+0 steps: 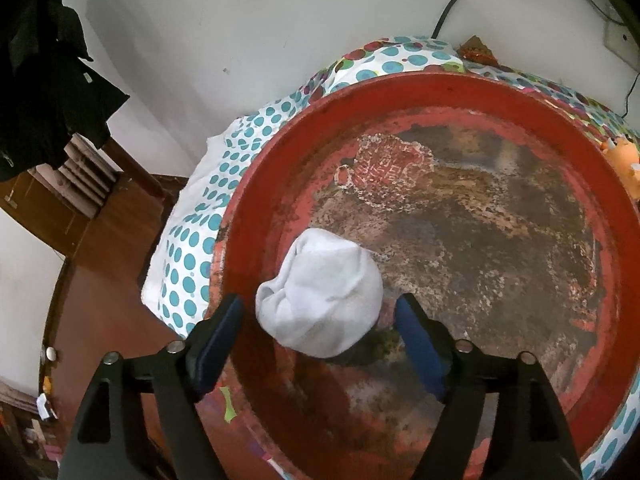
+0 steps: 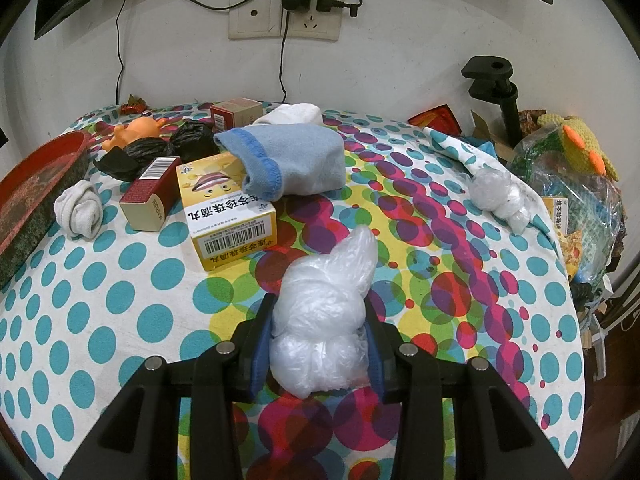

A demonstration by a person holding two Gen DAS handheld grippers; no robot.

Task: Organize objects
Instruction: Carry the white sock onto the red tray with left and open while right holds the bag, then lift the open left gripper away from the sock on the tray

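Note:
In the left wrist view a rolled white sock (image 1: 320, 296) lies inside a worn round red tray (image 1: 624, 240). My left gripper (image 1: 320, 312) is open, its blue-padded fingers wide on either side of the sock and apart from it. In the right wrist view my right gripper (image 2: 318, 320) is shut on a knotted clear plastic bag (image 2: 324, 312), just above the dotted tablecloth (image 2: 100, 320). The red tray (image 2: 36, 172) also shows at the left edge there.
On the table lie a yellow medicine box (image 2: 224, 216), a blue sock (image 2: 292, 160), a dark red box (image 2: 150, 192), a grey rolled sock (image 2: 80, 208), black bags (image 2: 160, 148), an orange toy (image 2: 136, 128) and another clear bag (image 2: 500, 196). Clutter piles at the right edge.

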